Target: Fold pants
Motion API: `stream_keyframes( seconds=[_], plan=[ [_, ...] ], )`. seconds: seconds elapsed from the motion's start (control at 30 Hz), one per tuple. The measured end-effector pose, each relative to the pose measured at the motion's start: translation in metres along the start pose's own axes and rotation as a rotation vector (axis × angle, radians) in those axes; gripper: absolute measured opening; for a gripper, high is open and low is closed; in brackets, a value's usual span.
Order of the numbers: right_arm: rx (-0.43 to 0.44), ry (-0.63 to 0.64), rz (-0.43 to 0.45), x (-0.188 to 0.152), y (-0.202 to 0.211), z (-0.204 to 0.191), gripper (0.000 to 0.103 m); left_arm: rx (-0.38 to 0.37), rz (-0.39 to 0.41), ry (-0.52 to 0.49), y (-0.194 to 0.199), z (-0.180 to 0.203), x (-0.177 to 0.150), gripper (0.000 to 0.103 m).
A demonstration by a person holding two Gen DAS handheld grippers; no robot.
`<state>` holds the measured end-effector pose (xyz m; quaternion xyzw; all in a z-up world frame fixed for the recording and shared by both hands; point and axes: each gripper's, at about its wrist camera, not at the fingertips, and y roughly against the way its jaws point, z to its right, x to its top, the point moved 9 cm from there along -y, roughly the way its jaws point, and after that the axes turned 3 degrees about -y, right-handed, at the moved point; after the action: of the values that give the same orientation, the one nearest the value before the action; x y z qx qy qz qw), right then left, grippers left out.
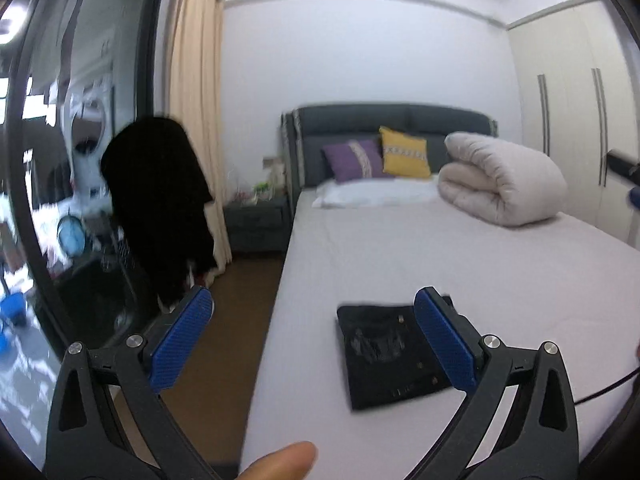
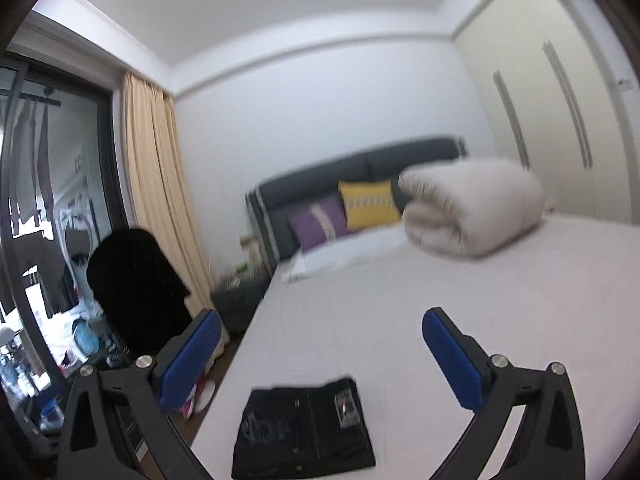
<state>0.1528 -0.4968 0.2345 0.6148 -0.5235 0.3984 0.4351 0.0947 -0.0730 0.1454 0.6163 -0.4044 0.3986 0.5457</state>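
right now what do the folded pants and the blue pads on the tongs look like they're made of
The folded pants look like black denim: a matte, stiff-lying fabric with small metal rivets and a waist patch, though blur leaves the weave unclear. The blue pads on the left tongs look like textured rubber or plastic, given the fine dotted grip pattern; the right tongs carry the same kind.

The pants [image 2: 303, 428] are black; the bed sheet [image 1: 440, 264] is pale white. One cushion [image 1: 405, 153] is yellow, another cushion [image 1: 354, 159] purple (both with a pale patterned band). Gripper pads [image 1: 182, 342] are blue.
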Motion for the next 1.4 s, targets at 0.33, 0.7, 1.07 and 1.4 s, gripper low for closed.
stream_keyframes(
  seconds=[0.33,0.7,1.07,1.4],
  plan=[
    [-0.133,0.215,-0.151,-0.047,0.031,-0.023,0.103,-0.103,-0.321,0.062,-0.018,0.030,-0.085,0.103],
    [-0.194,0.197,-0.423,-0.128,0.011,-0.009,0.103,-0.085,-0.414,0.089,-0.057,0.031,-0.131,0.103],
    [-0.177,0.225,-0.496,-0.154,0.008,-0.014,0.103,-0.067,-0.449,0.086,-0.079,0.031,-0.147,0.103],
    [-0.172,0.216,-0.523,-0.163,0.003,-0.010,0.103,-0.061,-0.466,0.079,-0.077,0.034,-0.154,0.103]
  ],
)
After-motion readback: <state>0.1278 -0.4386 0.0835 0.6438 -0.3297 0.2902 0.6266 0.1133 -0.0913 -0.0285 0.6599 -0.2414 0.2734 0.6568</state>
